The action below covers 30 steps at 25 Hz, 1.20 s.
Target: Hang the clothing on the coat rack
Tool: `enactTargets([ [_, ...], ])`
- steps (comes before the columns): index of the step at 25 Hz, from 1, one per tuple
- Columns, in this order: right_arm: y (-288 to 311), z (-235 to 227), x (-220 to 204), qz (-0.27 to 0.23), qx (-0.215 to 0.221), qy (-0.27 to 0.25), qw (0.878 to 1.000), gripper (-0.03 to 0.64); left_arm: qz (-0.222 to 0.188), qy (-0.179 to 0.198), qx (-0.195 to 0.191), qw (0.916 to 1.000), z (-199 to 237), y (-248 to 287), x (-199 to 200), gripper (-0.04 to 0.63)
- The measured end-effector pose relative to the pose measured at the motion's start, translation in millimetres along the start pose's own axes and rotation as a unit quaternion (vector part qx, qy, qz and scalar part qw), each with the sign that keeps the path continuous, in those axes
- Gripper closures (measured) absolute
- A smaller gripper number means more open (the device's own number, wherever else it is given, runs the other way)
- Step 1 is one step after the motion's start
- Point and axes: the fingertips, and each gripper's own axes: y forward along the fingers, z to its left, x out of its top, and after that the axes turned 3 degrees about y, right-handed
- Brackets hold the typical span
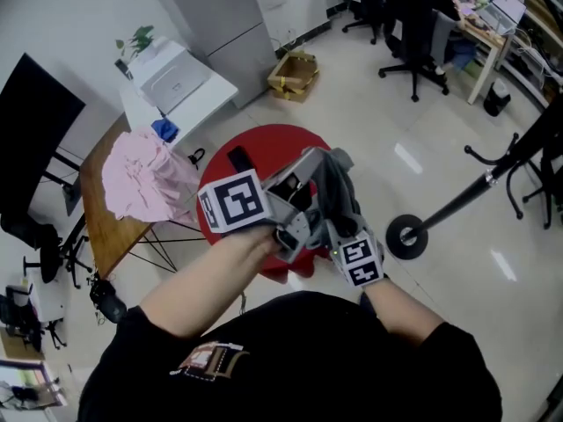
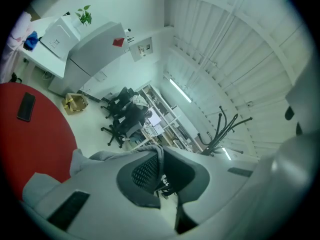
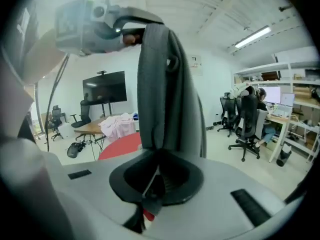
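A grey garment [image 1: 336,185] hangs between both grippers above the red round table [image 1: 273,148]. My left gripper [image 1: 290,202], with its large marker cube, is shut on a folded edge of the cloth [image 2: 156,154]. My right gripper [image 1: 330,231] is lower and closer to me, shut on the bottom of the garment [image 3: 165,94], which drops straight into its jaws. In the right gripper view the left gripper [image 3: 100,21] holds the top of the cloth. The black coat rack [image 1: 493,178] stands to the right, with its round base [image 1: 406,236] on the floor; its hooks [image 2: 225,129] show in the left gripper view.
A pink garment [image 1: 141,178] lies on a wooden table [image 1: 101,227] at left. A dark phone [image 1: 239,159] rests on the red table. A cardboard box [image 1: 295,73], a white desk with a printer [image 1: 176,82] and office chairs [image 1: 413,25] stand further back.
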Motion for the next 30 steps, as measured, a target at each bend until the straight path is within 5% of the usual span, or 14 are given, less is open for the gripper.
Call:
enactTargets([
  [5,-77,-43,9,-0.036,-0.004,0.011,0.999,0.606,-0.019,-0.032,-0.058,0.9977,-26,5,4,0.595],
  [9,-152,-98,40,-0.121,-0.057,0.02,0.991,0.606,0.008,0.032,-0.031,0.999,-28,7,-2,0.595],
  [12,-217,-134,79,-0.191,-0.11,-0.001,0.975,0.606,0.025,0.092,-0.075,0.9926,-67,20,-11,0.595],
  [15,-281,-153,121,-0.235,-0.154,-0.04,0.959,0.606,0.028,0.141,-0.145,0.9789,-124,33,-15,0.595],
  [21,-415,-177,190,-0.32,-0.205,-0.12,0.917,0.606,0.004,0.177,-0.267,0.9474,-256,48,-24,0.595],
  [26,-506,-207,233,-0.365,-0.242,-0.181,0.881,0.606,-0.023,0.217,-0.343,0.9138,-350,64,-34,0.595],
  [30,-549,-222,256,-0.386,-0.273,-0.197,0.859,0.606,-0.017,0.233,-0.377,0.8962,-389,78,-44,0.595],
])
